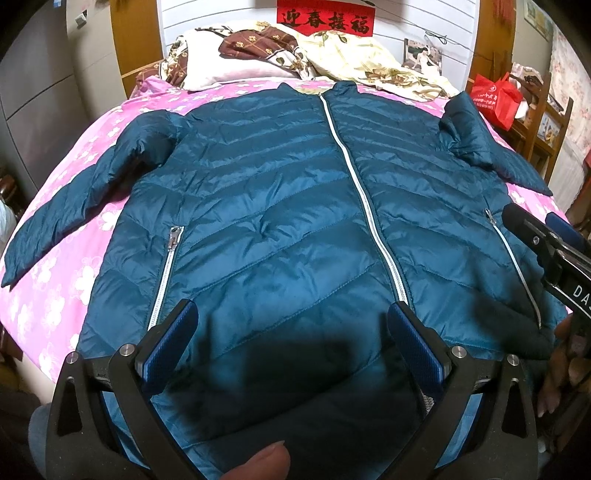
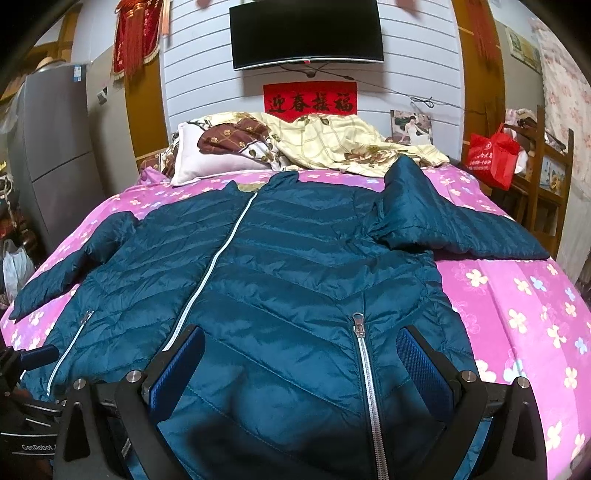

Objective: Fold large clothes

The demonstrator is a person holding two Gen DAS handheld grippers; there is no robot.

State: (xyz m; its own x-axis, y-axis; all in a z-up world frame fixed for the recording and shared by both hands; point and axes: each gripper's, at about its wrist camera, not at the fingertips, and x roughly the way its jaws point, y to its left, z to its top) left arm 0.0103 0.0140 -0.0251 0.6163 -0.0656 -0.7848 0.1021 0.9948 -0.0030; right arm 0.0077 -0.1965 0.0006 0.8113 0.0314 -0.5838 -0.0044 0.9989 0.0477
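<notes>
A teal quilted down jacket [image 1: 280,206] [image 2: 295,266] lies face up on the bed, zipped with a white centre zipper [image 1: 364,195], collar toward the pillows. Its left sleeve [image 1: 70,199] stretches out flat. Its right sleeve [image 2: 436,214] is bunched and angled across the bed's right side. My left gripper [image 1: 291,325] is open just above the hem, left of the centre zipper, holding nothing. My right gripper [image 2: 301,350] is open over the hem around the right pocket zipper [image 2: 364,354], also holding nothing. The right gripper's body [image 1: 546,247] shows at the right edge of the left wrist view.
The bed has a pink flowered sheet [image 2: 517,302]. Pillows and a crumpled floral quilt [image 2: 325,144] lie at the head. A red bag [image 2: 493,155] hangs on a wooden shelf at right. A grey fridge [image 2: 55,129] stands at left. A television [image 2: 306,33] hangs on the wall.
</notes>
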